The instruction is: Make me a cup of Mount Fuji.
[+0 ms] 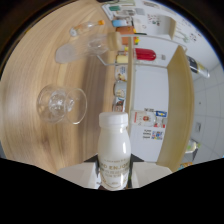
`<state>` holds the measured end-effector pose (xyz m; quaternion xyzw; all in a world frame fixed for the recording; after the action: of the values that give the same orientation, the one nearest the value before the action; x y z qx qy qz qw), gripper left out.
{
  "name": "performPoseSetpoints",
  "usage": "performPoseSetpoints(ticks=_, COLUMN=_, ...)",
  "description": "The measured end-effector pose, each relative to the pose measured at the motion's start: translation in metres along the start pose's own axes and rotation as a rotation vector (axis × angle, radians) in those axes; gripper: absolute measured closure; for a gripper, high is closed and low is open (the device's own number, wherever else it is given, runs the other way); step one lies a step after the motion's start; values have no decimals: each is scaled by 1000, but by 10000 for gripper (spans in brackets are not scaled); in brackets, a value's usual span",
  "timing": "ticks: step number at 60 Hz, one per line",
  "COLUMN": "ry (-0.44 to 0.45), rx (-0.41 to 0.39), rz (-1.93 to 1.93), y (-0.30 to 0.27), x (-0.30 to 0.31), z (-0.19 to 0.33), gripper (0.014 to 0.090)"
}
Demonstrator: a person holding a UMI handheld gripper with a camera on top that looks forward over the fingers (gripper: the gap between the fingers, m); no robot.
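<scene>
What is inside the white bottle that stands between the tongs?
The white bottle is opaque and its cap is on, so its contents cannot be seen. Only printed lettering shows low on its body. The tongs press on its sides.

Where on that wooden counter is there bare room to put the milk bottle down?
The gripper holds the white plastic milk bottle. Bare wood lies beside the clear stemmed glass, away from the shelves. Crowded: clear glassware beyond, and the white shelf unit.
</scene>
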<state>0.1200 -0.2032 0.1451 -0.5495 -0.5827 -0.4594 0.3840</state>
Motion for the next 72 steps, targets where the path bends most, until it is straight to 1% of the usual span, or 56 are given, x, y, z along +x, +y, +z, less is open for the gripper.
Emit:
performPoseSetpoints(ticks=3, ry=13, rx=21, rz=139, y=-1, x=11, z=-5, gripper=563)
performPoseSetpoints(ticks=10, ry=41, rx=99, rz=540, y=-5, x=42, z=-22, gripper=564)
performPoseSetpoints(ticks=14, ry=61, rx=122, rz=780, y=-1, x=56, z=-28, gripper=563)
performPoseSetpoints(ticks=18, ry=47, rx=161, rz=1020, y=-2, x=58, z=-31, gripper=562)
performPoseSetpoints(ticks=24, ry=5, rx=141, rz=1293, y=4, x=39, z=-21, gripper=562)
performPoseSetpoints(ticks=31, ry=-71, rx=102, rz=1518, y=5, x=-1, z=-2, gripper=563)
performPoseSetpoints(ticks=39, ry=-139, rx=39, rz=1627, y=6, x=-48, z=19, gripper=563)
performPoseSetpoints(ticks=57, ry=-214, rx=20, rz=1657, y=11, x=-86, z=26, gripper=560)
performPoseSetpoints(ticks=59, ry=-210, rx=30, rz=1662, y=11, x=-86, z=24, gripper=557)
performPoseSetpoints(ticks=72, ry=-197, rx=3, rz=1698, y=18, x=-94, z=7, gripper=546)
